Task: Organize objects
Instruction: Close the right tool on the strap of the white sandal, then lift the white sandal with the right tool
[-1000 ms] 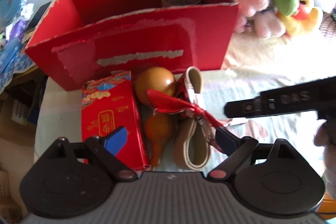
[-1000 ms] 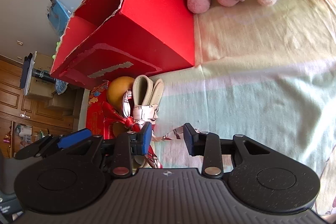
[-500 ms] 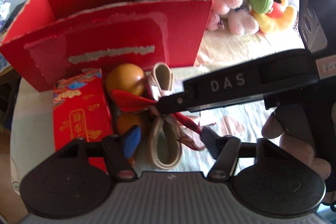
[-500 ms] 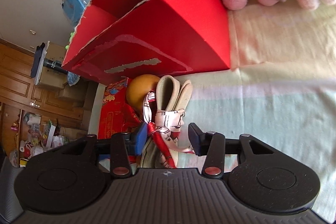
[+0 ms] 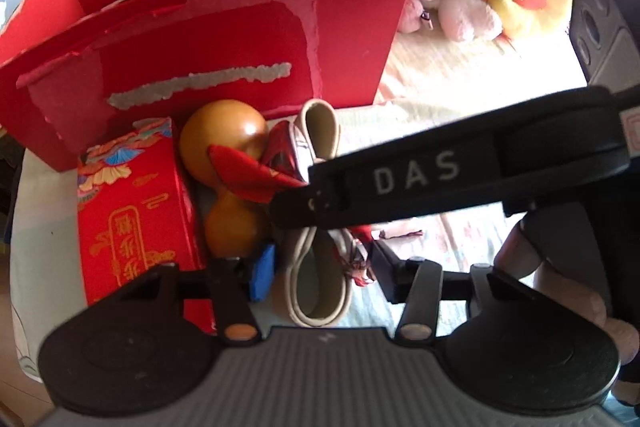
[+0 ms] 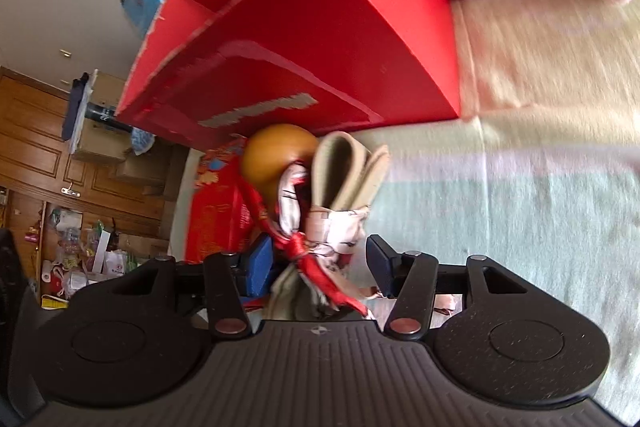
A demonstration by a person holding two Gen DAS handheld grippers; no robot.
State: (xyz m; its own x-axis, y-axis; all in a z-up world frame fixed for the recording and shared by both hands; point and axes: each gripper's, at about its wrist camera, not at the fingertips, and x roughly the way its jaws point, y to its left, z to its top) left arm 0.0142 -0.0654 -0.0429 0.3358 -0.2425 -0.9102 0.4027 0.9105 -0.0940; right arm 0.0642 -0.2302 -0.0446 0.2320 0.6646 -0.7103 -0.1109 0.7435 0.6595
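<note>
In front of the big red box (image 5: 208,39), a small red packet (image 5: 136,211), a golden gourd (image 5: 224,147) and a beige belt (image 5: 320,267) with its patterned scarf (image 6: 320,235) lie side by side, with the left gripper (image 5: 324,273) and right gripper (image 6: 320,261) both spread wide around the belt, neither pinching it.

glossy gourd (image 5: 222,146), satiny scarf (image 6: 296,223), seemingly cardboard box (image 5: 224,39)

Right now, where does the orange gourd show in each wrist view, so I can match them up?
Left wrist: gourd left of centre, between the small red packet and the beige shoe.
Right wrist: gourd centre-left, behind the shoe and scarf.
Shared landmark: the big red box directly beyond it.
</note>
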